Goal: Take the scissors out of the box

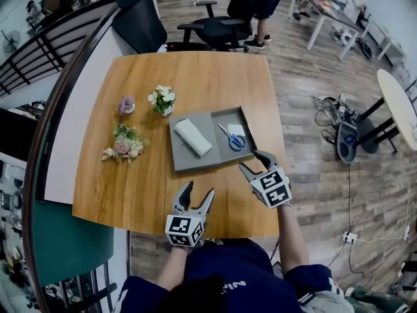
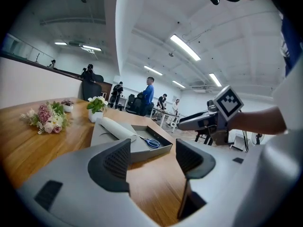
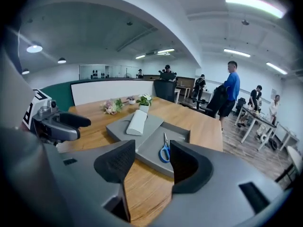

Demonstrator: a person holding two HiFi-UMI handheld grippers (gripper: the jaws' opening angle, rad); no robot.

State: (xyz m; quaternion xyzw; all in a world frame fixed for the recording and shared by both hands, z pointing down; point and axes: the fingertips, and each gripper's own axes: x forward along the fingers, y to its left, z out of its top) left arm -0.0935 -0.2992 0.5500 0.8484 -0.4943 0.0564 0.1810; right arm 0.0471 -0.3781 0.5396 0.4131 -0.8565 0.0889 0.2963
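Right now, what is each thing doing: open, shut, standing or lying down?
box: open on top
scissors: shut, lying flat in the box
white roll: lying on the box's flat part
potted flowers: upright
bouquet: lying down
left gripper: jaws open, empty
right gripper: jaws open, empty

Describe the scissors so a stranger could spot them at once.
On the wooden table sits a flat grey box. The scissors lie in its sunken right compartment, with a white roll on the flat part alongside. Their blue handles set them apart.
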